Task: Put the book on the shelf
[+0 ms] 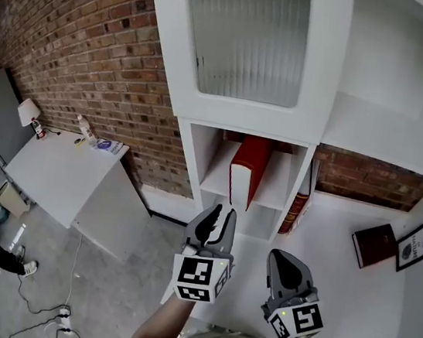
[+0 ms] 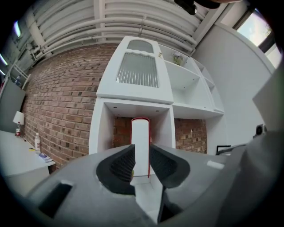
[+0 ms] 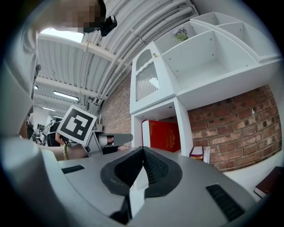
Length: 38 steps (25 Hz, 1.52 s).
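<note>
Though red overhead, book (image 2: 140, 137) white-edged before left claw (image 2: 142, 154)

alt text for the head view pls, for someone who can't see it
A red hardcover book stands upright in an open compartment of a white shelf unit against a brick wall. The left tongs hover just in front of it, slightly open and empty; the right tongs are shut beside them.

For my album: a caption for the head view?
A red book stands on the shelf before the left gripper and right gripper.
</note>
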Motion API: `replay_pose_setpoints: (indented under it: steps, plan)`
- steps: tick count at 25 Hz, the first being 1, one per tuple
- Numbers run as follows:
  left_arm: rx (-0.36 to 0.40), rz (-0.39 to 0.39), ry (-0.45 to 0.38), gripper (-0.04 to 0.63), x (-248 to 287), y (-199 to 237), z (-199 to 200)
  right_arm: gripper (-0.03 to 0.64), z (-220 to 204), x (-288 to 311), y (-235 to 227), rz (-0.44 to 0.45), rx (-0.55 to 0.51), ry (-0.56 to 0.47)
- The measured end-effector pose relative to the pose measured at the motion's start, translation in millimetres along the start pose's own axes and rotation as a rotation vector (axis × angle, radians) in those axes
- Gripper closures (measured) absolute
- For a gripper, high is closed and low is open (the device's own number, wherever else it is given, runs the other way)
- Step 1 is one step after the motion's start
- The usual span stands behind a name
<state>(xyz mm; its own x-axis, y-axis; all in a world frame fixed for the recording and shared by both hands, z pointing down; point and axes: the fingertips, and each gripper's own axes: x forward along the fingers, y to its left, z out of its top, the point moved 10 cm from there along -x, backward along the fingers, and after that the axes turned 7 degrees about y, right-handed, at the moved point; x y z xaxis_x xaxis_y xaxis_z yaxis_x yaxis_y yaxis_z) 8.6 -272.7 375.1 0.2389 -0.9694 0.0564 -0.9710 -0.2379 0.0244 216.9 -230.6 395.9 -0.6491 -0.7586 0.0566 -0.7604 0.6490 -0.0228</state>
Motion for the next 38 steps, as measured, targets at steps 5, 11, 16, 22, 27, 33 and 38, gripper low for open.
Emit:
replay_pose_setpoints:
  steps: [5, 11, 16, 22, 27, 33, 38]
  plan:
    - [-0.008, 0.013, 0.009, 0.563, -21, 4, -7, 0.611, -1, -2, 16, 0.001, -0.009, 0.002]
    - [-0.039, -0.013, 0.007, 0.584, -49, 13, -8, 0.611, 1, -9, 40, -0.014, -0.013, 0.002]
    - [-0.046, -0.040, 0.021, 0.586, -69, 22, -7, 0.611, 2, -15, 61, -0.028, -0.017, 0.020]
    - [-0.037, -0.050, 0.033, 0.586, -97, 31, -9, 0.611, 3, -20, 86, -0.031, -0.026, 0.037]
    - [-0.032, -0.071, 0.048, 0.586, -120, 38, -12, 0.611, 3, -26, 106, -0.035, -0.033, 0.012]
    - [-0.039, -0.086, 0.059, 0.586, -147, 41, -14, 0.611, 4, -39, 129, -0.044, -0.032, 0.020]
    - [-0.038, -0.092, 0.066, 0.586, -167, 43, -15, 0.611, 5, -50, 145, -0.051, -0.033, 0.016]
